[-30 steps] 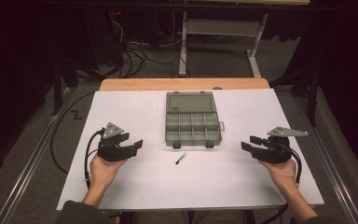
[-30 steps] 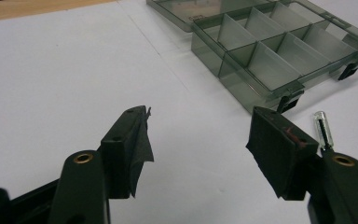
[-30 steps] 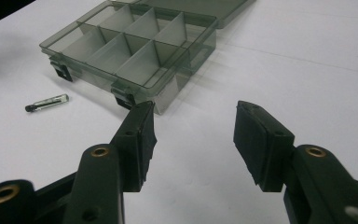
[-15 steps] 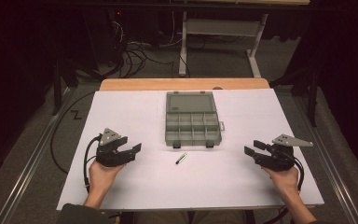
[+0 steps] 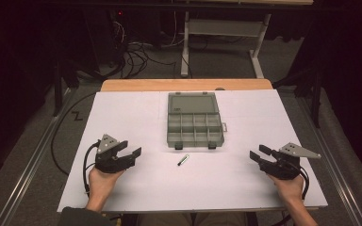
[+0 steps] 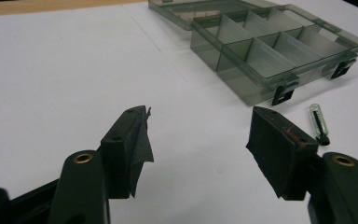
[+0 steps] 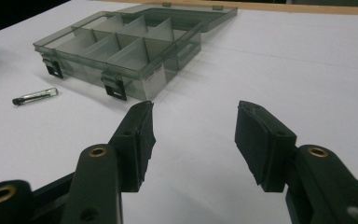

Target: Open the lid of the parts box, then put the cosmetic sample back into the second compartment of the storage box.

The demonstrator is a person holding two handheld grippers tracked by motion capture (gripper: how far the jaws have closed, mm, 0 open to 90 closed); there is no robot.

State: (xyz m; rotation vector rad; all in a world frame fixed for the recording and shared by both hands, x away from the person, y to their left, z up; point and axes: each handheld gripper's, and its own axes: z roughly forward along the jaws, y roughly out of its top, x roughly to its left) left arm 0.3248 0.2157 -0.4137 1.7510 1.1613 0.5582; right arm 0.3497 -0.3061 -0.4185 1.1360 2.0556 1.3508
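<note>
The left tongs [image 5: 131, 152] were seen at about eight o'clock on the white tabletop [image 5: 136, 117] in the high view, held in a hand [image 5: 101, 181] and spread wide, with nothing between the jaws. The right tongs [image 5: 260, 156] were seen at about four o'clock, likewise gaping wide and empty, held in the other hand [image 5: 290, 188]. A small clear vial [image 5: 183, 160] with a dark cap was seen lying flat on the tabletop near the middle, well apart from both tongs. Just beyond it, toward twelve o'clock, a grey compartment box [image 5: 194, 127] was found open, its lid laid back flat and its black latches facing the vial. In the left gripper view the vial [image 6: 318, 123] was seen at two o'clock, past the right-hand jaw; in the right gripper view it [image 7: 35, 96] was seen at ten o'clock, beside the box [image 7: 121, 46].
</note>
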